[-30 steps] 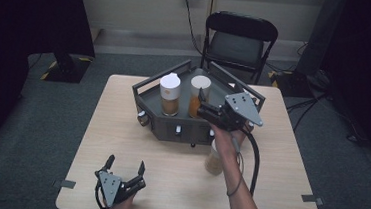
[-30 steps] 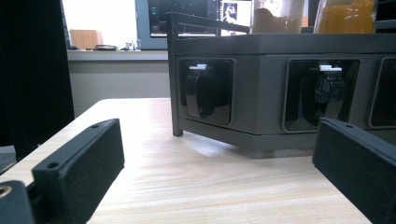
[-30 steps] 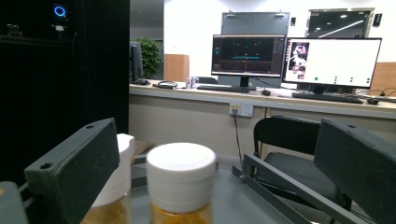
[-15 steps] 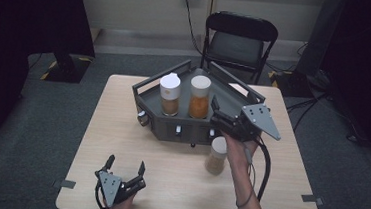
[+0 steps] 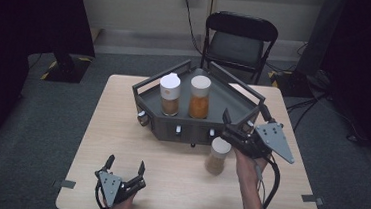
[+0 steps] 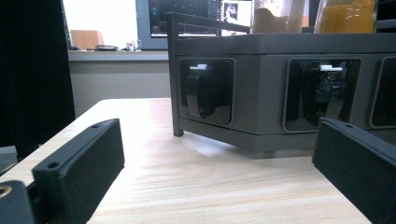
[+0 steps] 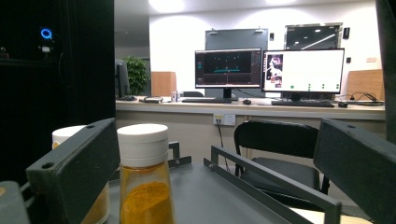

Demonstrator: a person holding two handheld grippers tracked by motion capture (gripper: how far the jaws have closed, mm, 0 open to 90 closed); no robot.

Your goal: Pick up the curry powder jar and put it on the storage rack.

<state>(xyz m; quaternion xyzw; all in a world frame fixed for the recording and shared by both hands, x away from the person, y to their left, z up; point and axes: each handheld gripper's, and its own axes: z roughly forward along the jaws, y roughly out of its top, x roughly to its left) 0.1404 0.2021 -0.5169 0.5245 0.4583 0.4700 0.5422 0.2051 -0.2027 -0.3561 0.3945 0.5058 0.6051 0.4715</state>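
While nothing is gripped: both tools idle, jars split between tray and table.
Left gripper (image 5: 124, 174): nearest, low at the table's near edge, jaws spread wide with nothing between them; looks parked, aimed at the tray front.
Table (image 5: 123, 109): light wood, bare around the left tool.
Loose jar (image 5: 217, 155): white cap, brown contents, upright on the table just in front of the tray, just beside the right hand; likely next for loading, or just taken out, can't tell which.
Right gripper (image 5: 242, 125): raised by the tray's front right corner, jaws wide apart, holding nothing, facing over the tray.
Tray (image 5: 234, 97): dark, railed, knobs on front; rails likely keep jars from sliding.
Brown jar (image 5: 169, 94): upright in tray.
Orange jar (image 7: 144, 175): upright beside it.
Chair (image 5: 239, 41): behind table, empty.
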